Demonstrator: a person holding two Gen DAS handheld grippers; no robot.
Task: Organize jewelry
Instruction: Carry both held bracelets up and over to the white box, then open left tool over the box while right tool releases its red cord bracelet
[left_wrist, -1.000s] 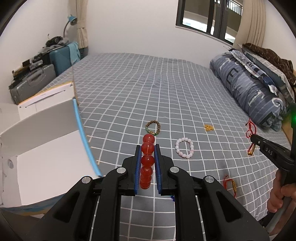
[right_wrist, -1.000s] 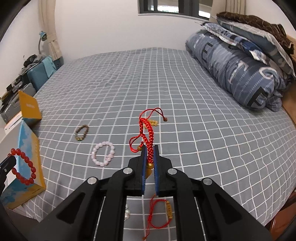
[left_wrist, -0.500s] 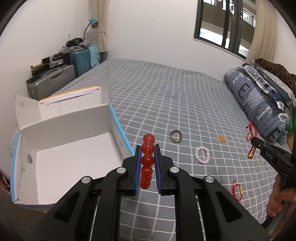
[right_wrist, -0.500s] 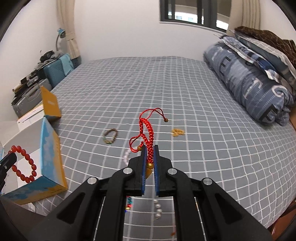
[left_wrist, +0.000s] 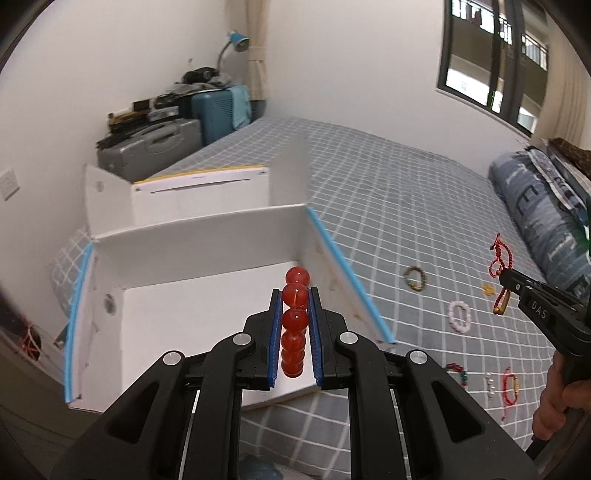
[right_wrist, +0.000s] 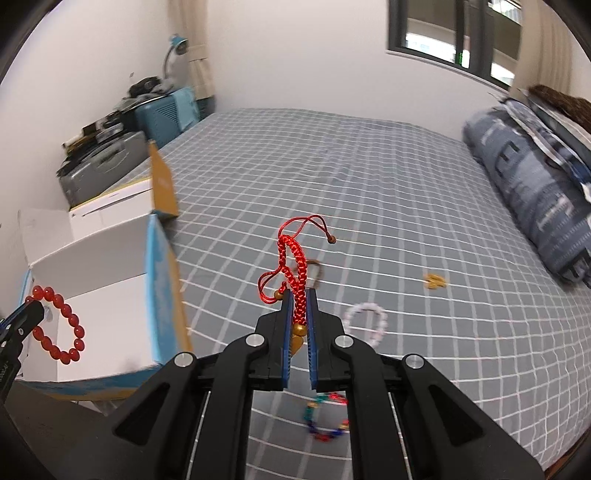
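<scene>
- Both hands swung left over the last second: the open white cardboard box with blue edge trim (left_wrist: 207, 295), off to the side a second ago, sat right under the left gripper (left_wrist: 295, 306)
- Meaning: carry phase nearly done, drop looked next for the left item
- Left gripper's jaws were nearly closed, clamping the red round-bead bracelet (left_wrist: 295, 314); beads ran in a line along the fingers, long axis pointing forward, top beads sticking out past the tips over the box interior
- Right gripper (right_wrist: 300, 306) had its jaws fully pinched on the red braided cord bracelet with gold bead (right_wrist: 293, 269); cord stood up along the fingers, loose loop and knotted tail flopping forward, above the grey checked bedsheet (right_wrist: 369, 177), beside the box, not yet over it
- Remaining on the sheet: a white bead bracelet (left_wrist: 459, 316), a brown-green bead bracelet (left_wrist: 414, 277), a small gold charm (left_wrist: 488, 289), more near the edge
</scene>
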